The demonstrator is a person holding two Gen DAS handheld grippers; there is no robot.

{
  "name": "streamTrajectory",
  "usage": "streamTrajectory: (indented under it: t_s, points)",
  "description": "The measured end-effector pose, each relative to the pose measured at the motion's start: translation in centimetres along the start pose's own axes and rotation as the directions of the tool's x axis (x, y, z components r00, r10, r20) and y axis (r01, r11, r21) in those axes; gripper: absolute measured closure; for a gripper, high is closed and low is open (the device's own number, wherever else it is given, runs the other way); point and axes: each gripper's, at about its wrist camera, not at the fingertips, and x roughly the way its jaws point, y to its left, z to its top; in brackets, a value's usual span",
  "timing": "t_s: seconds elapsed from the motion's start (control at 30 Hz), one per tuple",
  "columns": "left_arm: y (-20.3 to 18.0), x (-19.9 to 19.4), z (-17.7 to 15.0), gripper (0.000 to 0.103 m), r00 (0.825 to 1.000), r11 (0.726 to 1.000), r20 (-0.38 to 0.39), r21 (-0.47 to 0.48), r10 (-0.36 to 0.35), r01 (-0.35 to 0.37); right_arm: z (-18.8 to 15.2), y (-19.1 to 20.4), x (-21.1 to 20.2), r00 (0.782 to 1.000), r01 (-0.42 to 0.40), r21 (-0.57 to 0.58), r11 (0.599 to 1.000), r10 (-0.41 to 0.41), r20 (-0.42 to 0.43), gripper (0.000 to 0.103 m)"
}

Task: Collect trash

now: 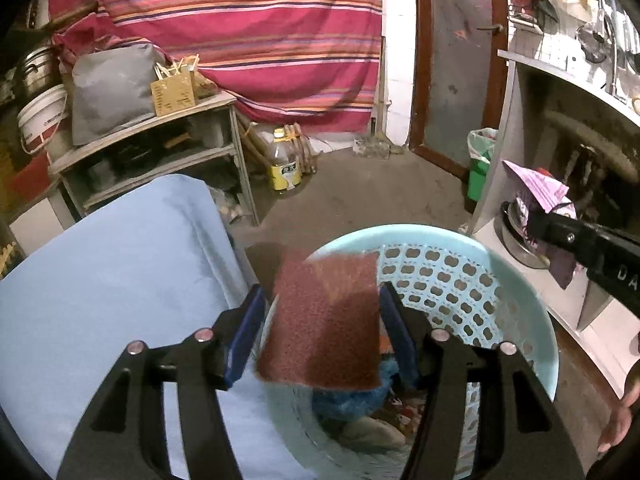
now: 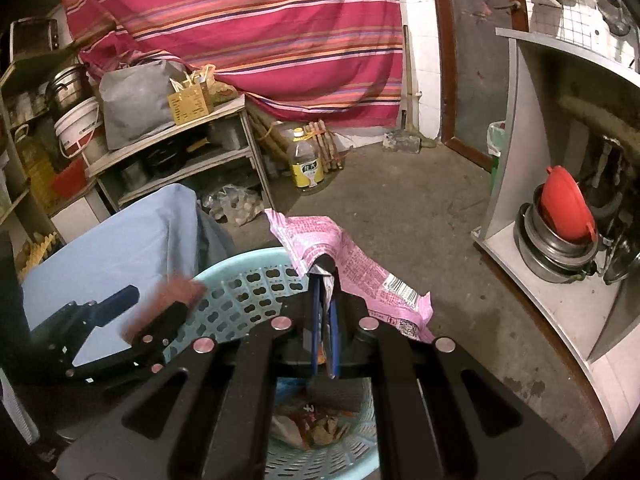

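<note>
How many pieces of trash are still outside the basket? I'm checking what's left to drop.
2. A brown scouring pad sits between the open left gripper fingers above the basket; a pink wrapper is clamped in the right gripper. Others may be hidden.

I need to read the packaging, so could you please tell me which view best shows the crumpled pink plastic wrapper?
The right wrist view: the crumpled pink plastic wrapper spreads wide there, with barcode and print visible, pinched in the right gripper. The left wrist view shows the wrapper small, at the side, partly hidden by that gripper.
</note>
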Motion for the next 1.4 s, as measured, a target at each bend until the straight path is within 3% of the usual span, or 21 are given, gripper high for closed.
streamTrajectory:
  t_s: [0.07, 0.23, 0.3, 0.5, 0.57, 0.6, 0.63, 0.7, 0.73, 0.87, 1.03, 1.2, 1.4]
  points:
    - [0.0, -0.1, -0.2, 0.025, 1.000, 1.000, 0.003, -0.002, 0.003, -0.003, 0.0, -0.1, 0.1, 1.000, -0.002, 0.001, 1.000, 0.002, -0.003, 0.098]
    - [1.2, -1.1, -0.5, 0.024, 1.000, 1.000, 0.008, -0.004, 0.012, -0.012, 0.1, -0.1, 0.3, 1.000, -0.012, 0.010, 1.000, 0.012, -0.004, 0.098]
    - [2.5, -2.4, -0.9, 0.019, 0.999, 0.999, 0.019, -0.029, 0.029, -0.029, 0.0, 0.0, 0.5, 1.000, -0.017, 0.003, 1.000, 0.017, -0.003, 0.098]
    - [7.7, -8.1, -1.9, 0.009, 0.987, 0.987, 0.085, -0.100, 0.138, -0.129, -0.6, 3.1, 1.4, 0.999, -0.042, -0.061, 0.997, 0.040, -0.022, 0.097]
    - [9.2, -10.3, -2.6, 0.008, 0.977, 0.978, 0.105, -0.118, 0.187, -0.174, -0.7, 4.2, 1.9, 0.998, -0.049, -0.081, 0.995, 0.047, -0.031, 0.091]
    - [9.9, -11.1, -2.9, 0.006, 0.973, 0.974, 0.111, -0.129, 0.201, -0.186, -1.0, 4.8, 2.2, 0.998, -0.053, -0.084, 0.995, 0.050, -0.042, 0.081]
    - [10.6, -11.9, -3.3, 0.006, 0.971, 0.970, 0.114, -0.144, 0.212, -0.195, -1.1, 5.0, 2.4, 0.997, -0.061, -0.079, 0.995, 0.057, -0.054, 0.063]
    - [11.8, -13.4, -4.0, 0.005, 0.966, 0.964, 0.114, -0.164, 0.230, -0.210, -1.4, 5.2, 2.7, 0.996, -0.069, -0.058, 0.996, 0.065, -0.060, 0.043]
    - [12.3, -14.1, -4.4, 0.005, 0.964, 0.960, 0.117, -0.173, 0.240, -0.218, -1.6, 5.2, 2.9, 0.996, -0.070, -0.043, 0.997, 0.067, -0.065, 0.038]
    - [14.0, -16.8, -6.1, 0.005, 0.956, 0.950, 0.119, -0.196, 0.270, -0.244, -2.2, 5.1, 3.3, 0.994, -0.066, -0.021, 0.998, 0.064, -0.083, 0.035]
    - [15.4, -19.8, -8.3, 0.005, 0.944, 0.937, 0.125, -0.214, 0.306, -0.276, -2.5, 5.7, 0.6, 1.000, -0.002, -0.076, 0.997, 0.002, 0.003, 0.006]
    - [17.1, -23.5, -10.7, 0.004, 0.921, 0.915, 0.149, -0.252, 0.359, -0.316, -3.7, 6.9, -3.7, 0.994, 0.053, -0.105, 0.993, -0.042, 0.105, 0.004]
    - [18.4, -26.9, -13.8, 0.004, 0.912, 0.906, 0.168, -0.280, 0.373, -0.319, -7.2, 10.1, -8.5, 0.984, 0.055, -0.170, 0.984, -0.024, 0.179, 0.004]
